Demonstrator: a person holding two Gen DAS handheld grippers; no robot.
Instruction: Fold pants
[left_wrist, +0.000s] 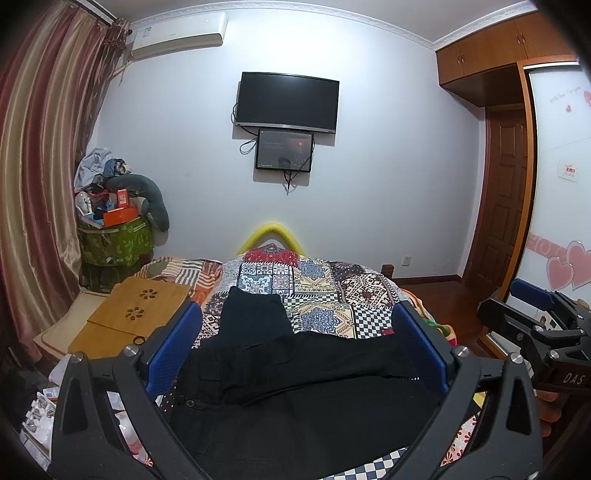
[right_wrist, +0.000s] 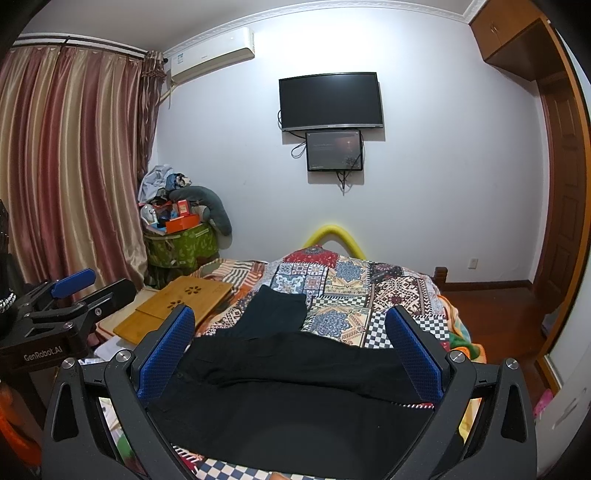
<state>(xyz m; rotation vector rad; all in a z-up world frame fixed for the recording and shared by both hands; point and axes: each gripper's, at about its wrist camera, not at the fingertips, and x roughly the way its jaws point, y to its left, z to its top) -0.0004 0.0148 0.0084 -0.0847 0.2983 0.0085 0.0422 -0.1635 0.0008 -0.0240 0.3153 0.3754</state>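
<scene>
Left gripper (left_wrist: 299, 347): fingers (left_wrist: 173, 350) spread wide, nothing between the blue pads, held above the near part of the bed. Right gripper (right_wrist: 291, 350): likewise spread wide and empty, alongside the left, both aimed toward the far wall.

Below both: black pants (left_wrist: 295, 376), lying on the patchwork quilt (left_wrist: 332, 295) at the near end of the bed. Not flat. One leg stretched across toward the bed's right edge, the other angled away toward the foot, ending short of the far edge. Waistband with a button (left_wrist: 190, 403) seen toward the near-left side in the left wrist view. Some rumpling and overlap where the legs met the seat.

Judged soft, limp and light: no stiffness to hold a shape, likely to sag and trail from whichever point gets lifted. Thicker and firmer at the waistband and hems, so better grip there than in mid-fabric, where a pinch could catch only one layer or drag the quilt up as well. Probably best taken at the waistband with one gripper and a hem or the crotch seam with the other, kept taut while laid over. Little risk of slipping on the textured pads; none of breakage.

Wooden lap desk (left_wrist: 136, 314) beside the bed's left edge, clear of the pants.
</scene>
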